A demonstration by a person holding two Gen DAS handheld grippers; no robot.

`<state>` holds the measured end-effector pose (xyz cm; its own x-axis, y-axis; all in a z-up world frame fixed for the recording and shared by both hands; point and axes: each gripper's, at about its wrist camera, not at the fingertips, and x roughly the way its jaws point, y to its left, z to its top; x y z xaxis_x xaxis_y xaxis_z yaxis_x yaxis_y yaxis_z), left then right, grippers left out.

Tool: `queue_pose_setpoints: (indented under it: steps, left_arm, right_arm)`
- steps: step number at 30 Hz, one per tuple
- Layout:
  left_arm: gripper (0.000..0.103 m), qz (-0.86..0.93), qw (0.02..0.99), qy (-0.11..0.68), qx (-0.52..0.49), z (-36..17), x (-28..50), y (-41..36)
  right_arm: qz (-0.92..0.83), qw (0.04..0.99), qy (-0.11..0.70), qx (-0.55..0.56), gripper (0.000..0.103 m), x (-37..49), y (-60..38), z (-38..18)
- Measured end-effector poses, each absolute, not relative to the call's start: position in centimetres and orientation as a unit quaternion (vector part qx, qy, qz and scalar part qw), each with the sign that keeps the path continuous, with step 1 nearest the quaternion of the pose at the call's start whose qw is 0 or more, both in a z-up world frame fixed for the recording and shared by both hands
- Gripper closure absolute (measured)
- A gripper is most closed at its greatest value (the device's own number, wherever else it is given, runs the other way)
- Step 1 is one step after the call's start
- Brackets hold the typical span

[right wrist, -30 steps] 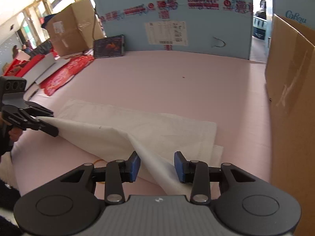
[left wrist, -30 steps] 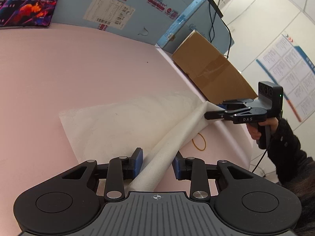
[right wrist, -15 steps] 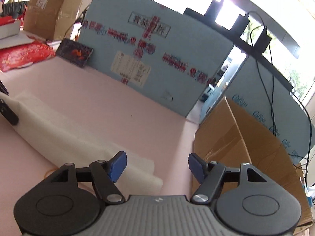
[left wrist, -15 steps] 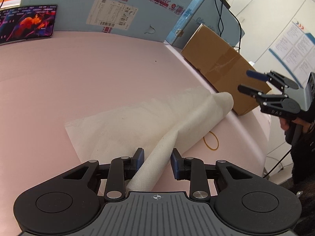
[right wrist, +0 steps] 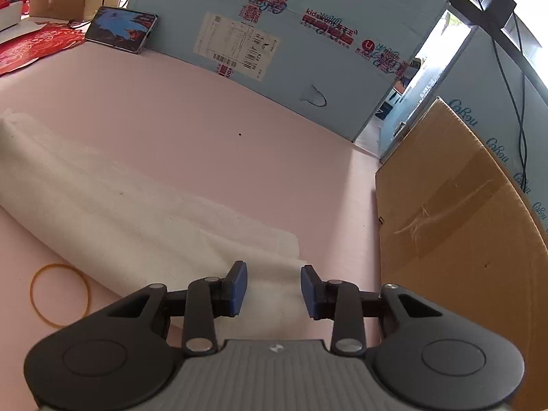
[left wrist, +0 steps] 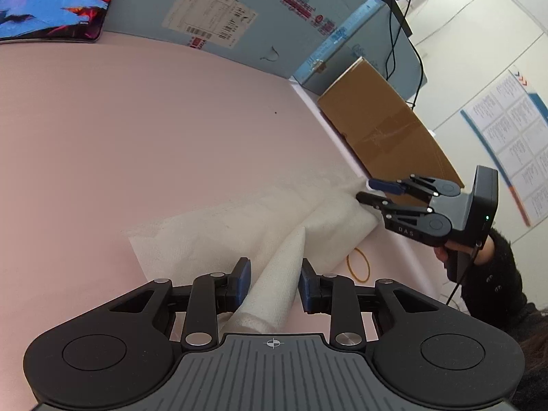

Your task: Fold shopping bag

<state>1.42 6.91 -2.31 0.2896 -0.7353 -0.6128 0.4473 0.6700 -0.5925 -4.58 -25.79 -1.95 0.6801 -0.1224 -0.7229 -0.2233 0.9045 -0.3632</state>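
A white fabric shopping bag [left wrist: 212, 226] lies loosely folded lengthwise on the pink table [left wrist: 137, 130]. My left gripper [left wrist: 274, 282] is shut on a raised fold at its near end, and the cloth runs up between the blue pads. In the left wrist view my right gripper [left wrist: 368, 190] sits at the bag's far end. In the right wrist view the bag [right wrist: 137, 212] stretches away to the left. The right gripper [right wrist: 273, 289] is closing, with the bag's end between the pads and a gap on either side.
A yellow rubber band [right wrist: 60, 264] lies on the table beside the bag, also seen as a rubber band [left wrist: 359, 280]. A brown cardboard box [right wrist: 462, 239] stands close on the right. Blue boards [right wrist: 274, 34] wall off the back; a phone [right wrist: 121, 32] leans there. A dark sleeve [left wrist: 493, 274] holds the right gripper.
The right gripper let go of the bag's end, lifted away with jaws wide, then came back down over it with jaws narrower. The freed end dropped onto the table. The left grip stayed.
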Motion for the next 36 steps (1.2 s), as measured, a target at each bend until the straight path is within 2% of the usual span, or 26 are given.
queue_pose_setpoints:
  steps: [2, 6, 8, 11, 14, 16, 20, 26, 27, 28, 32, 36]
  left_arm:
    - [0.073, -0.361, 0.801, 0.456, -0.143, -2.0, 0.9, 6.8]
    - [0.057, -0.301, 0.839, 0.432, -0.139, -1.4, -0.8, 8.2]
    - [0.053, -0.248, 0.866, 0.418, -0.115, -0.9, -1.9, 8.6]
    - [0.036, -0.178, 0.897, 0.403, -0.038, -0.2, -3.1, 7.5]
    - [0.035, -0.183, 0.900, 0.395, 0.004, 0.0, -3.9, 6.4]
    - [0.034, -0.185, 0.899, 0.396, 0.020, -0.2, -3.9, 5.9]
    - [0.034, -0.168, 0.914, 0.368, 0.042, 0.7, -4.6, 5.4]
    - [0.036, -0.192, 0.948, 0.232, 0.107, 3.3, -8.4, 1.6]
    - [0.052, -0.216, 0.943, 0.220, 0.124, 3.3, -8.9, 0.2]
    - [0.069, -0.242, 0.935, 0.219, 0.136, 3.2, -8.9, -1.1]
    - [0.072, -0.298, 0.902, 0.269, 0.161, 0.7, -6.6, -4.1]
    - [0.072, -0.310, 0.884, 0.329, 0.117, -1.2, -4.0, -3.0]
  right_arm:
    - [0.024, 0.891, 0.394, -0.224, 0.066, -4.9, -25.6, -2.1]
    - [0.011, 0.895, 0.378, -0.237, 0.065, -5.8, -25.3, -2.5]
    - [0.001, 0.898, 0.369, -0.239, 0.065, -6.1, -25.2, -2.8]
    - [-0.011, 0.901, 0.359, -0.242, 0.064, -6.5, -25.1, -2.9]
    - [-0.016, 0.906, 0.337, -0.254, 0.062, -7.0, -24.3, -2.7]
    - [-0.006, 0.915, 0.304, -0.267, 0.057, -7.7, -23.0, -2.0]
    - [0.048, 0.921, 0.260, -0.288, 0.050, -8.7, -19.7, -0.6]
    - [0.081, 0.906, 0.299, -0.288, 0.054, -7.4, -18.6, -1.5]
    - [0.083, 0.907, 0.303, -0.279, 0.054, -7.3, -18.8, -1.3]
    - [0.085, 0.908, 0.306, -0.273, 0.054, -7.2, -18.9, -1.2]
    - [0.092, 0.914, 0.307, -0.250, 0.054, -7.2, -19.6, -0.9]
    - [0.097, 0.922, 0.299, -0.228, 0.052, -8.2, -21.9, 0.0]
